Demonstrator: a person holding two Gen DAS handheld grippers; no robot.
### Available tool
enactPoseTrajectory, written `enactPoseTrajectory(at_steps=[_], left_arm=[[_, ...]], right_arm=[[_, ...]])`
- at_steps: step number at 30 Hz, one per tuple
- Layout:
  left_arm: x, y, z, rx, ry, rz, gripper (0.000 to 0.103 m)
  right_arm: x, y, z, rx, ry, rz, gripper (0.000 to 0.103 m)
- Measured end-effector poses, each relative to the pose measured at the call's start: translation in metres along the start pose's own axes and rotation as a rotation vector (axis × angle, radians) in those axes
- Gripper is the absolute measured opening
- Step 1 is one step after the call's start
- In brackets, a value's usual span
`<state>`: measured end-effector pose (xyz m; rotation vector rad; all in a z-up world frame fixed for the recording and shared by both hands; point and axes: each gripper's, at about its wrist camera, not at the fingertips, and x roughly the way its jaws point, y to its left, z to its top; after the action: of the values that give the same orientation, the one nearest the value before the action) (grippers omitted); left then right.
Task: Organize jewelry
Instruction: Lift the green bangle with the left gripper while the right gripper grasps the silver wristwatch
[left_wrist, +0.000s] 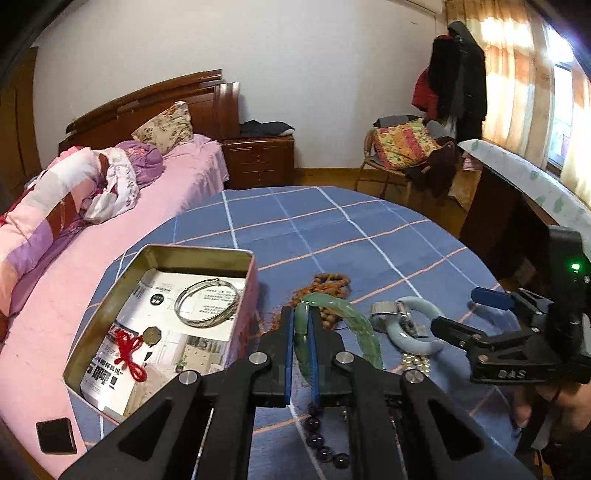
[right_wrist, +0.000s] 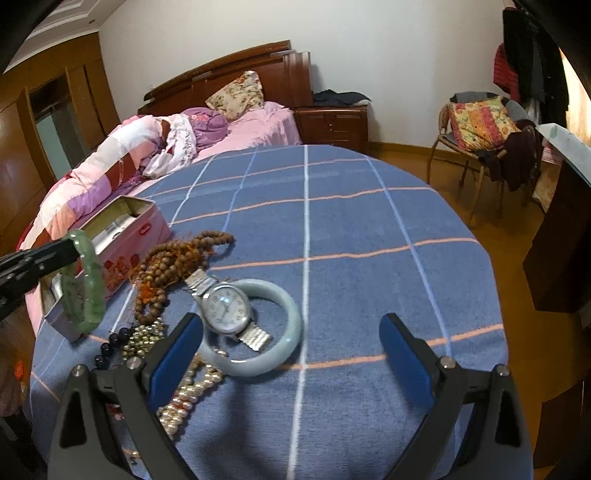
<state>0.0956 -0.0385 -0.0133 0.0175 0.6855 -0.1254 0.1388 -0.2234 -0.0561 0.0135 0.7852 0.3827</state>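
gripping the green bangle (left_wrist: 334, 314) on edge, upright, the left claw (left_wrist: 301, 325) is clamped; right claw (right_wrist: 291, 354) gapes.

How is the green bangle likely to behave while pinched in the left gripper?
The green bangle keeps its ring shape, so probably rigid. Its glossy surface may slip on the left gripper pads. It looks like stone, likely brittle if dropped.

pearl strand (right_wrist: 192, 391) partly behind fingers, tin's (right_wrist: 125, 236) inside mostly hidden

White walls (right_wrist: 388, 44), wooden floor (right_wrist: 517, 236); far left a pink-sheeted bed (left_wrist: 177, 184), a nightstand (left_wrist: 258, 158) beside it; far right a chair (right_wrist: 476, 147) and sunlit curtains (left_wrist: 517, 74)
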Motion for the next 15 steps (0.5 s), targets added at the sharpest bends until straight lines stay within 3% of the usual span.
enactPoseTrajectory(at_steps=[3,10,15], left_arm=[[0.005,0.007,0.0,-0.019,0.005,0.007,0.006],[0.004,0.012,0.0,-0.034,-0.001,0.017,0.006],[0.005,0.012,-0.002,-0.031,0.004,0.008,0.006]], right_arm=[[0.002,0.008,0.003,-0.024,0.009,0.026,0.098],[0.014,0.035,0.015,-0.11,0.04,0.032,0.085],[0.035,0.044,0.016,-0.151,0.11,0.019,0.066]])
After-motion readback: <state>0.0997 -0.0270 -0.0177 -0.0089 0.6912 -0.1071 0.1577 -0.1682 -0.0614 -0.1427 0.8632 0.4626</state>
